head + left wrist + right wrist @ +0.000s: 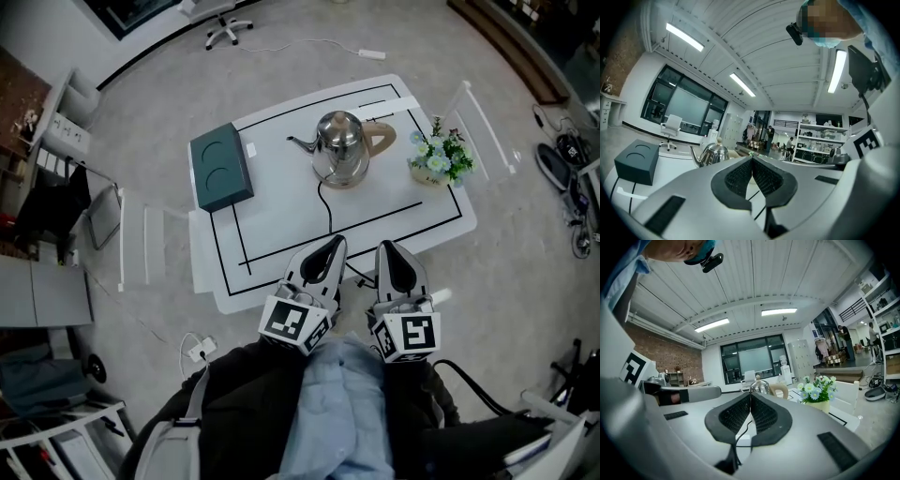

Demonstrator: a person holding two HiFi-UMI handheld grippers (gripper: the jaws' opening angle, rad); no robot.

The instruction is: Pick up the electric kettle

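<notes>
The steel electric kettle (340,147) with a tan handle stands on its base near the middle of the white table (281,211), spout to the left. Its black cord (326,211) runs toward the near edge. My left gripper (335,245) and right gripper (386,250) hover side by side at the near table edge, both shut and empty, well short of the kettle. The left gripper view shows the kettle (712,153) beyond the closed jaws (752,159). In the right gripper view the kettle (760,387) sits just above the closed jaws (750,394).
A dark green box (221,167) lies at the table's left end. A pot of flowers (438,157) stands at the right end, also seen as flowers (815,392). Black lines mark the tabletop. An office chair (225,28) and a power strip (371,54) are on the floor beyond.
</notes>
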